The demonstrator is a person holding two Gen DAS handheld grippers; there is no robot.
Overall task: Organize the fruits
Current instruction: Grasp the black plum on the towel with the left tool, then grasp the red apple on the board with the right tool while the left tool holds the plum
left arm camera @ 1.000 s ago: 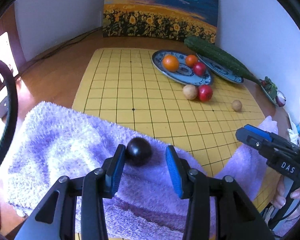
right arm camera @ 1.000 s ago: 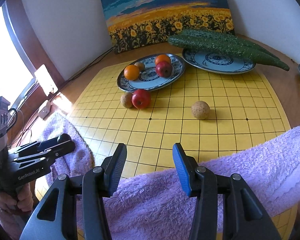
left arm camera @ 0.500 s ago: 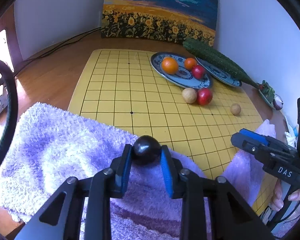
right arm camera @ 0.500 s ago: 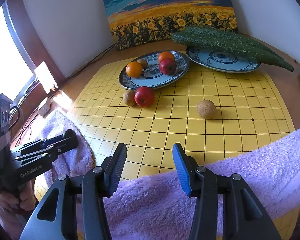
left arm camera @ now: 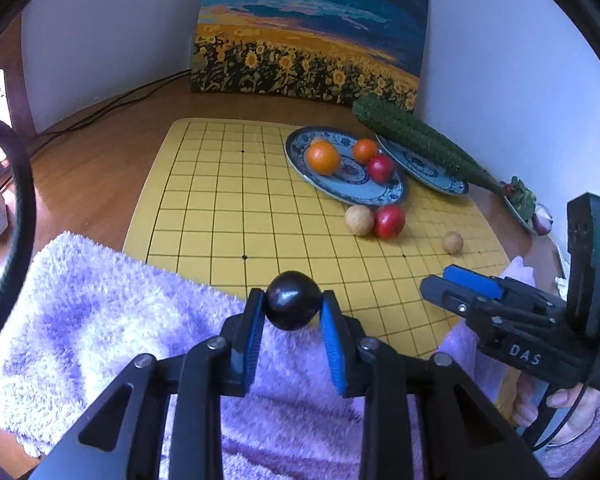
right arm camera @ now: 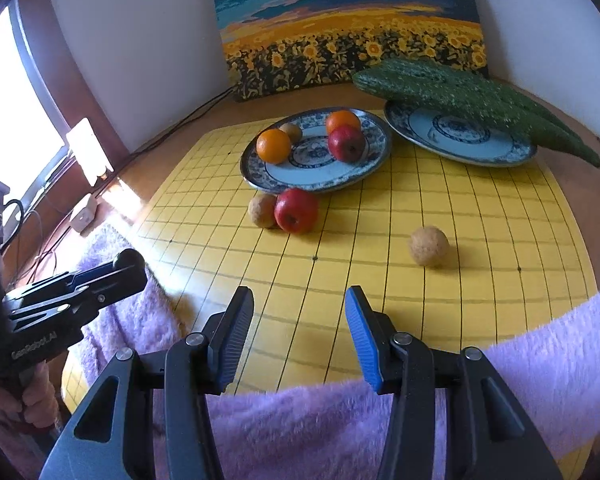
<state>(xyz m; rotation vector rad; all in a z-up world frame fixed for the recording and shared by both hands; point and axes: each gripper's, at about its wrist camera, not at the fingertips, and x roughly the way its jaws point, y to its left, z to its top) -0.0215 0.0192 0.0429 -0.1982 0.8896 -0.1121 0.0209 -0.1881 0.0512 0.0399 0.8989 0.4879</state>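
My left gripper [left arm camera: 293, 307] is shut on a dark round plum [left arm camera: 293, 300] and holds it above the purple towel [left arm camera: 100, 300]. It also shows at the left of the right wrist view [right arm camera: 130, 266]. My right gripper [right arm camera: 300, 312] is open and empty above the near edge of the yellow grid board [right arm camera: 380, 280]. A blue patterned plate [right arm camera: 284, 170] holds two oranges, a red apple [right arm camera: 346, 143] and a brown fruit. A red apple [right arm camera: 296, 211] and a tan fruit [right arm camera: 262, 210] lie in front of the plate. Another tan fruit [right arm camera: 429, 246] lies alone on the board.
A second blue plate [right arm camera: 460, 136] at the back right carries a large green cucumber [right arm camera: 472, 96]. A sunflower painting [right arm camera: 348, 24] leans on the wall. A purple towel [right arm camera: 540, 360] covers the board's near edge. Cables run along the wooden table at the left.
My left gripper closed on the dark plum and lifted it off the towel. My right gripper moved forward over the board, still open.
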